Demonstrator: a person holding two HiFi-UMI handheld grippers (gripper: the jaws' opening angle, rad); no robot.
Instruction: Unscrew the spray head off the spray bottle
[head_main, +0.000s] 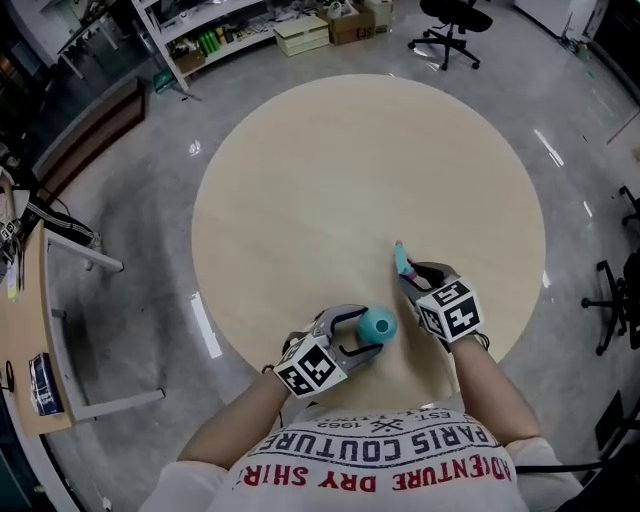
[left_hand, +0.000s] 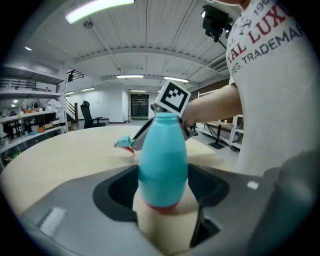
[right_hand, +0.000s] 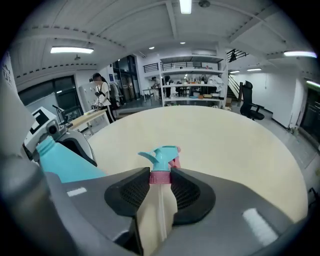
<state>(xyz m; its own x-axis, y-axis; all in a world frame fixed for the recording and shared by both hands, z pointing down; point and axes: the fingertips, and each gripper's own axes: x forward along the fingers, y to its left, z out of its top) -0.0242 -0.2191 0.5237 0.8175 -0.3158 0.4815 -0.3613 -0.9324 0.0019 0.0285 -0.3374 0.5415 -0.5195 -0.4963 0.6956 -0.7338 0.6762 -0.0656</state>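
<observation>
The left gripper (head_main: 366, 333) hugs the smooth, light spray bottle (head_main: 378, 323) wide, at the table's (head_main: 300, 180) 6 o'clock. The right gripper (head_main: 412, 275) pinches the hard little spray head (head_main: 401, 258) by its pink ring, at the bottle's 1 o'clock.

Open tabletop (head_main: 330, 170) beyond the bottle (head_main: 377, 324) and spray head (head_main: 401, 258), the two obstacles seemingly near but apart.

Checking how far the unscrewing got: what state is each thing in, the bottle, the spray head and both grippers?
spray bottle: upright, no spray head on its neck.
spray head: off the bottle, held by its pink collar, tube hanging below.
left gripper: shut on the spray bottle.
right gripper: shut on the spray head.
</observation>
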